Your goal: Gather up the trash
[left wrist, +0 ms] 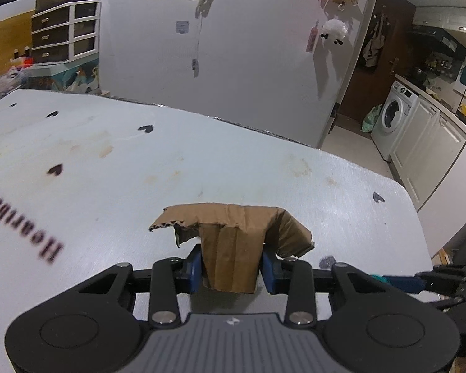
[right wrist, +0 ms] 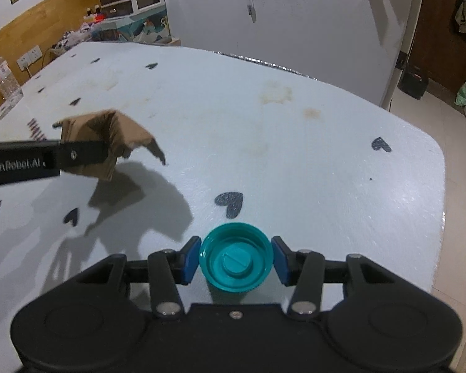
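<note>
The left gripper (left wrist: 233, 264) has its 2 blue pads closed on a torn piece of brown cardboard (left wrist: 233, 236), which it holds above the white table (left wrist: 233, 168). The cardboard is folded and bends over to the right. The right gripper (right wrist: 236, 259) holds a teal plastic cap (right wrist: 235, 256) between its blue pads, with the hollow side of the cap toward the camera; the pads press on both sides of it. From the right wrist view, the left gripper with the cardboard is on the left, above its shadow (right wrist: 133, 199). The table cover has small dark hearts (right wrist: 230, 203) and some brown stains (right wrist: 276, 93).
</note>
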Action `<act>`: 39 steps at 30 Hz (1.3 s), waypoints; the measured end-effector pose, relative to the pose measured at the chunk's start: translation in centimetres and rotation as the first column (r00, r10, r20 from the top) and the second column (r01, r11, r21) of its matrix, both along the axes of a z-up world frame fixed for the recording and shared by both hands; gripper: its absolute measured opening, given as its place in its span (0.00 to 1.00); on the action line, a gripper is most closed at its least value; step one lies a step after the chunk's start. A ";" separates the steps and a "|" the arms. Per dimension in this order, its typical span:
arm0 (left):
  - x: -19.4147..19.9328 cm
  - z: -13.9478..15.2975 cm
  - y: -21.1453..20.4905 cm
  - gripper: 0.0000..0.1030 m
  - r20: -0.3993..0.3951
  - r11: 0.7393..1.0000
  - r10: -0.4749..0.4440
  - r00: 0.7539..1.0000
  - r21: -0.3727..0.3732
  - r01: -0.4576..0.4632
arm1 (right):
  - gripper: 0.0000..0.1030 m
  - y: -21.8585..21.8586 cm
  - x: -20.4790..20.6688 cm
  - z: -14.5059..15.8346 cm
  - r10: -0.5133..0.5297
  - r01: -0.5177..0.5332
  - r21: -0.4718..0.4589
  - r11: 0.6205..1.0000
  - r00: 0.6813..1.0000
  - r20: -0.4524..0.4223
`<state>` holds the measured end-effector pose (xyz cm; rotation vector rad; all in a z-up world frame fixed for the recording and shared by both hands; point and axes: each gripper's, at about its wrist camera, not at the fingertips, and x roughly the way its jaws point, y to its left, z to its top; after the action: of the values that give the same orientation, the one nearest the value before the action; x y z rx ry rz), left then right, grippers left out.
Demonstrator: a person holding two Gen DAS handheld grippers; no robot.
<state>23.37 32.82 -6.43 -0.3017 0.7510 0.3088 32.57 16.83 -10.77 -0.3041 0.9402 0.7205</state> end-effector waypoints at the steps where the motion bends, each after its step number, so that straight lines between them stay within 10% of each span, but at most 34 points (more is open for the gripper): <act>1: -0.4 0.1 -0.2 0.38 -0.002 1.000 0.003 1.000 -0.001 -0.003 | 0.48 -0.3 -0.3 0.4 0.000 0.000 0.005 1.000 1.000 0.005; 39: -6.6 4.8 -19.2 0.38 0.012 0.976 -0.217 0.976 0.014 0.217 | 0.48 -21.0 -9.1 7.8 -0.270 0.257 0.129 0.958 0.959 0.089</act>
<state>16.81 13.64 -1.62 -0.2074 0.7611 0.1042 23.48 -4.17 -3.00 -0.1089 0.8153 0.5054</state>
